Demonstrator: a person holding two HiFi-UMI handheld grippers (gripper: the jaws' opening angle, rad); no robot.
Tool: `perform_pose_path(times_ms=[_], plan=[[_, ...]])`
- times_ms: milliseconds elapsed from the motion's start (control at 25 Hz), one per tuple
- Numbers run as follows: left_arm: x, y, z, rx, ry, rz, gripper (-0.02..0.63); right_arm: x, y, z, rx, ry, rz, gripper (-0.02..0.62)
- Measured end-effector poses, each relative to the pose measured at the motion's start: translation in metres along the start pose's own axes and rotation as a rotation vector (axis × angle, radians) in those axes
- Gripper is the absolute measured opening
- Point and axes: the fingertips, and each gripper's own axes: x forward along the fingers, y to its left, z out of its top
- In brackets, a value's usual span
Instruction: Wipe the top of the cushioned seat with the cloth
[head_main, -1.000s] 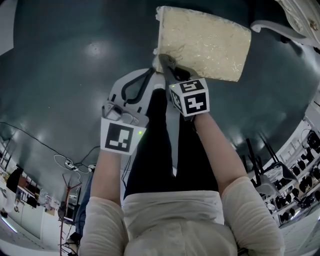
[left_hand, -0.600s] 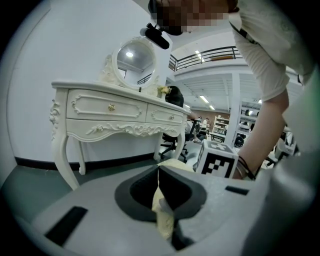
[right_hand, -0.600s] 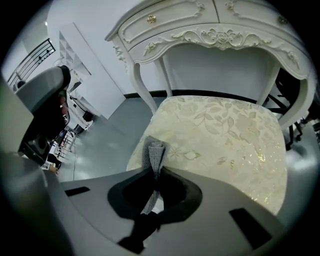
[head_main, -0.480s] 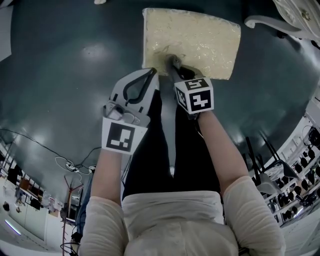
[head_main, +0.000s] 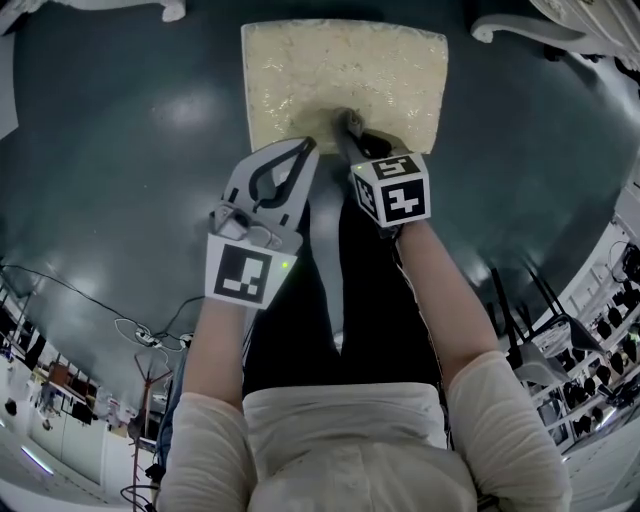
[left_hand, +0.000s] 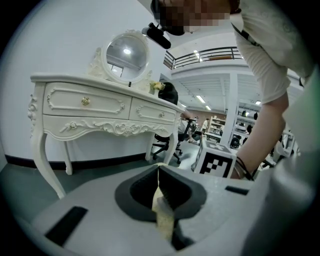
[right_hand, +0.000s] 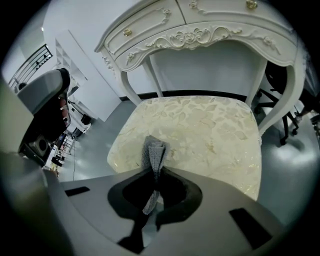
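Jaws of right gripper (right_hand: 152, 174) pinch the grey ribbed cloth (right_hand: 154, 151), folded narrow.

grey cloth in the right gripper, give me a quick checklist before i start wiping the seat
1. Cloth grip: the right gripper has its jaws shut on the grey knitted cloth: ok.
2. Cloth on the surface: its free end lies over the near edge of the cream patterned cushioned seat; whether it touches: cannot tell.
3. Seat top free of other objects: ok.
4. Left gripper out of the wiping path: jaws together, tips at the seat's near edge beside the right gripper: not ok.
5. Room past the far edge: the white carved dressing table stands just behind the seat: cannot tell.
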Motion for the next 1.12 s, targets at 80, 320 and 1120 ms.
perform_pose_path(times_ms=[80, 320, 1120], plan=[[0.009, -0.007, 0.004, -0.013, -0.001, -0.001, 0.003, -0.006, -0.012, -0.003, 0.006, -0.002, -0.003, 0.028], [0.039, -0.034, 0.014, -0.021, -0.004, -0.024, 0.003, -0.022, -0.048, -0.012, 0.021, -0.008, -0.013, 0.028], [0.095, -0.109, 0.043, 0.042, -0.004, -0.064, 0.003, -0.072, -0.153, -0.054, 0.08, -0.002, -0.093, 0.028]])
